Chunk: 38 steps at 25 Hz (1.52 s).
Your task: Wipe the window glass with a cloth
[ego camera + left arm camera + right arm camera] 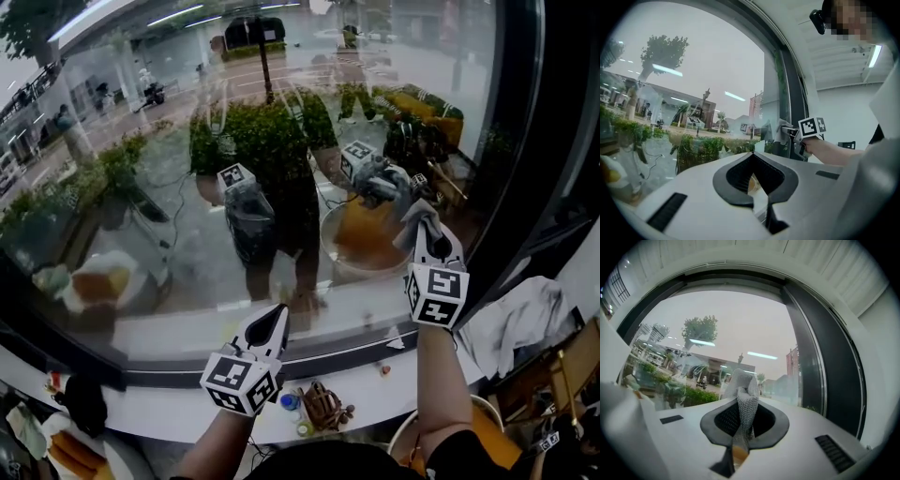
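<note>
One cloth [419, 217], pinched by the right gripper [427, 234] at three o'clock, faces the window glass [169, 150] for wiping; the left gripper [273, 323] idles closed, empty.

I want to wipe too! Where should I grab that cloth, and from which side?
Pinch the cloth at its bunched lower end, coming from the room side, as the right gripper does. Its jaws are shut there, so the loose top pokes out toward the window glass.
</note>
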### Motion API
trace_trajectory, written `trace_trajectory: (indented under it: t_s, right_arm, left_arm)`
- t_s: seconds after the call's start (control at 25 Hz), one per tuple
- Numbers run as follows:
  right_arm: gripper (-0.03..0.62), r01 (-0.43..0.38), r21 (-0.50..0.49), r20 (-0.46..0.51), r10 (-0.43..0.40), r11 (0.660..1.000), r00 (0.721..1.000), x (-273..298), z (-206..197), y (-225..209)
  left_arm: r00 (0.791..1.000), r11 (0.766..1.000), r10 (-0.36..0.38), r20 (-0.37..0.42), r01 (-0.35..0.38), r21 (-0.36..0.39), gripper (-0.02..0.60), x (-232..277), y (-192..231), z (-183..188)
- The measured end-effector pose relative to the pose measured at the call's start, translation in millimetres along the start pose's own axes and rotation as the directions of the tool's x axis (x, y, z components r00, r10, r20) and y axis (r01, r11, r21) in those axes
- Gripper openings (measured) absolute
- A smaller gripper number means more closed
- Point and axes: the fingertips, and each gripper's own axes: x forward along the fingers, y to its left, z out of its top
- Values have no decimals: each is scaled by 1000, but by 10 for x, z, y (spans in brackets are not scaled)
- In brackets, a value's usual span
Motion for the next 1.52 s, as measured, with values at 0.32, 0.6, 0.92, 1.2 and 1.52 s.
trace_trajectory:
  t_s: [0.32,0.6,0.92,1.2,1.52]
  right_arm:
    - [41,-44,18,-9,44,999,999,201,-6,344]
    - [41,-71,49,29,70,996,997,147,172,765]
    - [41,-144,63,70,139,988,988,63,455,1510]
    - [41,-232,53,94,227,971,969,-50,678,2307]
    - [41,-312,43,119,305,949,945,-165,847,3168]
  left_arm:
    - [999,999,41,12,-41,-2,8,-148,101,30]
    - [996,996,84,19,-84,-7,8,-442,287,15]
    - [992,992,125,30,-125,-10,8,-799,594,56]
    - [984,985,170,44,-170,-18,8,-1192,925,84]
    - [969,970,241,55,-239,-31,8,-1671,1329,37]
